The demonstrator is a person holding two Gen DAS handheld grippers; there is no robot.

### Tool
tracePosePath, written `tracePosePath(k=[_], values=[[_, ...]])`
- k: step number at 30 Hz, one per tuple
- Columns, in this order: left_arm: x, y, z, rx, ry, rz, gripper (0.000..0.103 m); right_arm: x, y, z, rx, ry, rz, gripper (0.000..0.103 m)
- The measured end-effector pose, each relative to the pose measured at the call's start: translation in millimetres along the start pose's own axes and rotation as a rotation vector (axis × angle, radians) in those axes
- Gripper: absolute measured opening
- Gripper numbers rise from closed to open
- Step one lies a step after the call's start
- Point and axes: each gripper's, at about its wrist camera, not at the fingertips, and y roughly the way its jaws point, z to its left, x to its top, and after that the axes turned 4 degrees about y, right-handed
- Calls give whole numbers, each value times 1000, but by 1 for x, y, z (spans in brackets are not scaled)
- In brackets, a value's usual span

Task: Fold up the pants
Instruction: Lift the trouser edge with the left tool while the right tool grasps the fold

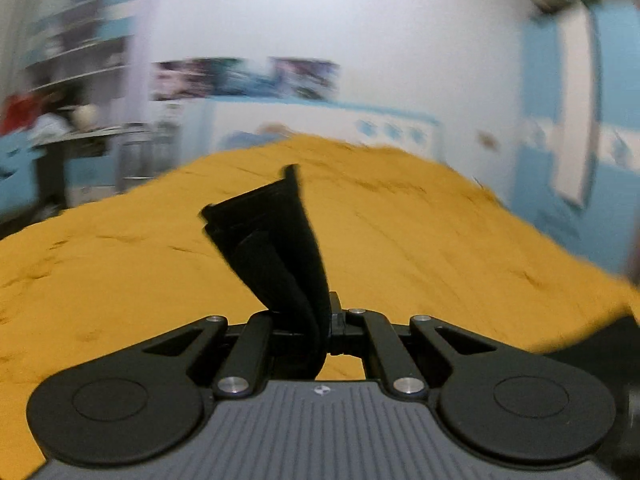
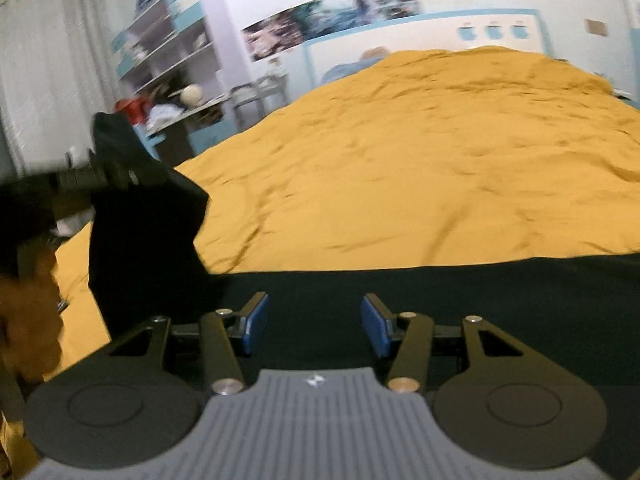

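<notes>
We see the pants as matt black cloth, soft and lint-free, a fold of it standing up in the left gripper. The bedspread looks like mustard woven cloth, matt and lightly creased. Our right gripper shows matt black plastic arms, shiny metal pins, smooth blue pads and a ribbed grey plastic body
</notes>
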Motion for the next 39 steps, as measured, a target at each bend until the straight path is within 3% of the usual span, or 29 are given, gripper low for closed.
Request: tracePosePath(k=[2,5,7,9,10,13,15,17,19,21,23,25,27,29,30,31,39], values=[[-13,14,-30,-46,76,74,9,1,-7,-13,-29,14,-10,49],[-40,43,-62,-142,179,273,21,1,-12,-31,-93,39,0,49],[-54,47,-73,-185,227,352,24,2,-14,-43,-116,73,8,49],[-53,32,-75,-200,247,319,36,1,-15,-52,-118,101,10,49],[-51,21,-71,-233,225,300,46,2,-15,-56,-115,115,13,49],[-40,-7,-35,-293,90,221,63,6,-9,-58,-76,154,30,49],[-36,-20,-3,-229,8,163,72,9,-3,-58,-21,199,53,49],[-39,-28,31,-117,-90,132,80,11,5,-60,34,265,93,49],[-47,-25,70,5,-251,163,82,11,14,-55,55,313,129,49],[-61,-20,105,63,-439,221,82,9,17,-46,60,330,153,49],[-75,-16,126,66,-563,239,82,7,24,-32,58,314,184,49],[-85,-12,133,53,-612,257,82,4,32,-17,53,281,217,53],[-86,-2,133,31,-618,274,82,0,39,-7,32,253,225,53],[-84,4,129,22,-595,287,82,-4,48,1,-27,241,244,43],[-86,2,130,21,-584,295,82,-5,52,1,-38,247,261,18],[-85,2,127,20,-571,305,82,-5,54,1,-29,262,274,4],[-76,-5,109,-65,-511,281,82,13,10,-15,-3,289,130,0]])
